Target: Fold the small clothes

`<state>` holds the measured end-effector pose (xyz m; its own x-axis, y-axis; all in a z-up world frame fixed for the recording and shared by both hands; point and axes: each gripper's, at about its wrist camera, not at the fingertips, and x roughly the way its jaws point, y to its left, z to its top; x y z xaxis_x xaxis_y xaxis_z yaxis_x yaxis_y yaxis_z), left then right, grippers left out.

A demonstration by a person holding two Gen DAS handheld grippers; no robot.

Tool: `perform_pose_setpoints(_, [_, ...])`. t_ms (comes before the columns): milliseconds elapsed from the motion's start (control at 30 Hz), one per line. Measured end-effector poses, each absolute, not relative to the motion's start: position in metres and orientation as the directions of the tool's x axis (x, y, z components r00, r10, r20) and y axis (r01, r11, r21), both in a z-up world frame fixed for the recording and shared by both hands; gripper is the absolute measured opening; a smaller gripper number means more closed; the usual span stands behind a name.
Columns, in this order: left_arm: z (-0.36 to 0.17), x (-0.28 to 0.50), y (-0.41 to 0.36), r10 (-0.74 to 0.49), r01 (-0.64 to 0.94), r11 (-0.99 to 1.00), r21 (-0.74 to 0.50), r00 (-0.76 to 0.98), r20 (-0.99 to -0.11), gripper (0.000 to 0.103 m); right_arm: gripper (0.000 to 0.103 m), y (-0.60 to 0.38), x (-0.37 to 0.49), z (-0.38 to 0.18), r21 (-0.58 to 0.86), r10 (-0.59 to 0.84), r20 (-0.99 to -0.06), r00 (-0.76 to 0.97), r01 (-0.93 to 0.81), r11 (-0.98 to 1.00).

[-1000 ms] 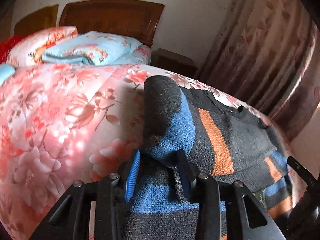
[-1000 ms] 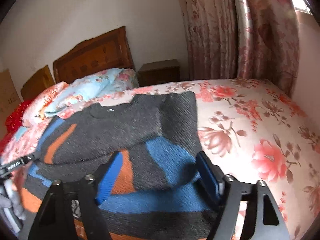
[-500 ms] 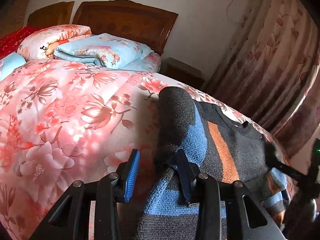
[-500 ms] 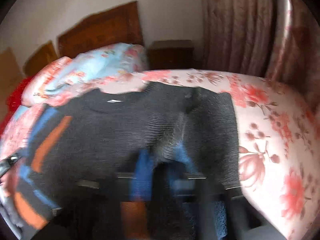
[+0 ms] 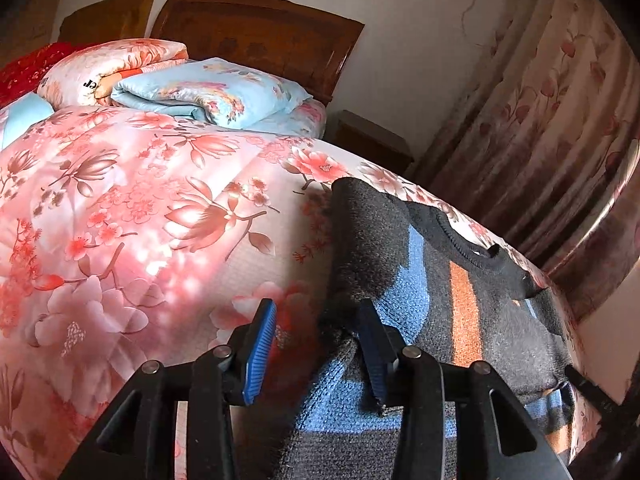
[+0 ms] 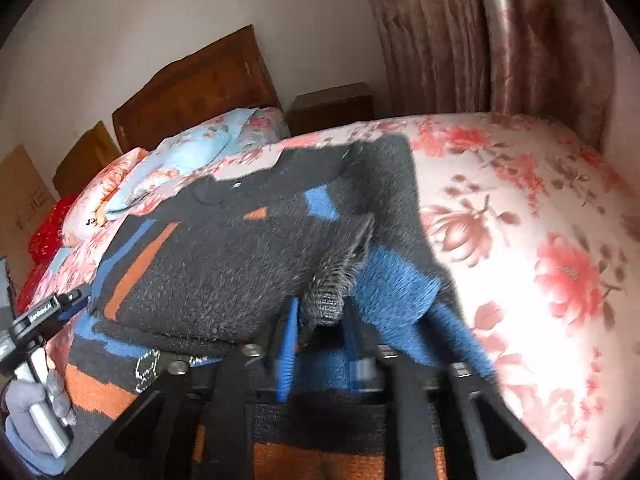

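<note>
A small dark grey knit sweater (image 5: pixel 472 308) with blue and orange stripes lies on the floral bedspread (image 5: pixel 132 208); it also shows in the right wrist view (image 6: pixel 224 256). My left gripper (image 5: pixel 316 344) is open at the sweater's left edge, its right finger against the folded left sleeve (image 5: pixel 360 236). My right gripper (image 6: pixel 320 344) is shut on a bunched fold of the sweater's right sleeve cuff (image 6: pixel 328 304), lifted over the body. The left gripper also shows in the right wrist view (image 6: pixel 52 312), held by a gloved hand.
Folded quilts and pillows (image 5: pixel 208 92) are stacked by the wooden headboard (image 5: pixel 256 36). A dark nightstand (image 6: pixel 332 104) stands beside the bed. Floral curtains (image 5: pixel 544 128) hang on the right. The bed's edge drops off near the sweater's right side.
My left gripper let go of the left sleeve and opened. My right gripper closed on the right sleeve and pulled it up and inward over the sweater body.
</note>
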<state>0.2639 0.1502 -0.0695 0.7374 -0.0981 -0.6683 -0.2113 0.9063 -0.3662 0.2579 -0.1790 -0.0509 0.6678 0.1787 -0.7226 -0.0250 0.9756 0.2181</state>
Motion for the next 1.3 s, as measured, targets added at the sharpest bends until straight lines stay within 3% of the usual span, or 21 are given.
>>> perform_pose_setpoints(33, [-0.069, 0.263, 0.151, -0.098, -0.212, 0.905, -0.369, 0.74, -0.665, 0.043, 0.046, -0.18, 0.255, -0.042, 0.178, 0.121, -0.709, 0.695, 0.01, 0.984])
perform_pose_setpoints(67, [-0.069, 0.263, 0.151, -0.093, -0.215, 0.905, -0.368, 0.743, -0.663, 0.043, 0.103, -0.179, 0.252, -0.032, 0.14, 0.079, -0.683, 0.726, 0.024, 0.99])
perform_pose_setpoints(167, [-0.068, 0.261, 0.151, -0.082, -0.223, 0.902, -0.368, 0.75, -0.656, 0.043, 0.103, -0.156, 0.253, -0.008, 0.047, 0.08, -0.63, 0.773, -0.064, 0.997])
perform_pose_setpoints(267, [-0.065, 0.257, 0.154, -0.076, -0.228, 0.896, -0.381, 0.767, -0.637, 0.041, 0.103, -0.123, 0.264, -0.017, 0.002, 0.145, -0.658, 0.739, -0.19, 0.982])
perform_pose_setpoints(400, [-0.034, 0.226, 0.167, 0.032, -0.263, 0.872, -0.413, 0.872, -0.489, 0.04, 0.103, -0.117, 0.281, -0.064, -0.038, 0.098, -0.762, 0.64, -0.196, 0.98])
perform_pose_setpoints(500, [-0.011, 0.233, 0.16, 0.01, -0.213, 0.879, -0.427, 0.903, -0.429, 0.041, 0.103, -0.133, 0.283, -0.06, 0.056, 0.162, -0.747, 0.645, -0.182, 0.982])
perform_pose_setpoints(700, [-0.004, 0.333, 0.106, -0.211, -0.042, 0.916, -0.399, 0.796, -0.567, 0.041, 0.103, -0.121, 0.283, -0.062, 0.014, 0.137, -0.75, 0.648, -0.191, 0.981])
perform_pose_setpoints(833, [-0.056, 0.385, 0.098, -0.103, -0.17, 0.94, -0.295, 0.685, -0.722, 0.041, 0.103, -0.131, 0.284, -0.064, 0.031, 0.149, -0.749, 0.646, -0.19, 0.981])
perform_pose_setpoints(1000, [-0.068, 0.38, 0.122, -0.195, -0.156, 0.889, -0.431, 0.722, -0.664, 0.038, 0.103, -0.135, 0.28, -0.064, 0.025, 0.144, -0.748, 0.647, -0.191, 0.981])
perform_pose_setpoints(1167, [-0.051, 0.361, 0.116, -0.145, -0.179, 0.898, -0.403, 0.744, -0.653, 0.034, 0.103, -0.135, 0.278, -0.063, 0.029, 0.148, -0.748, 0.647, -0.191, 0.981])
perform_pose_setpoints(1300, [-0.026, 0.318, 0.087, -0.192, -0.061, 0.92, -0.387, 0.79, -0.582, 0.037, 0.103, -0.135, 0.279, -0.063, 0.032, 0.15, -0.748, 0.647, -0.19, 0.981])
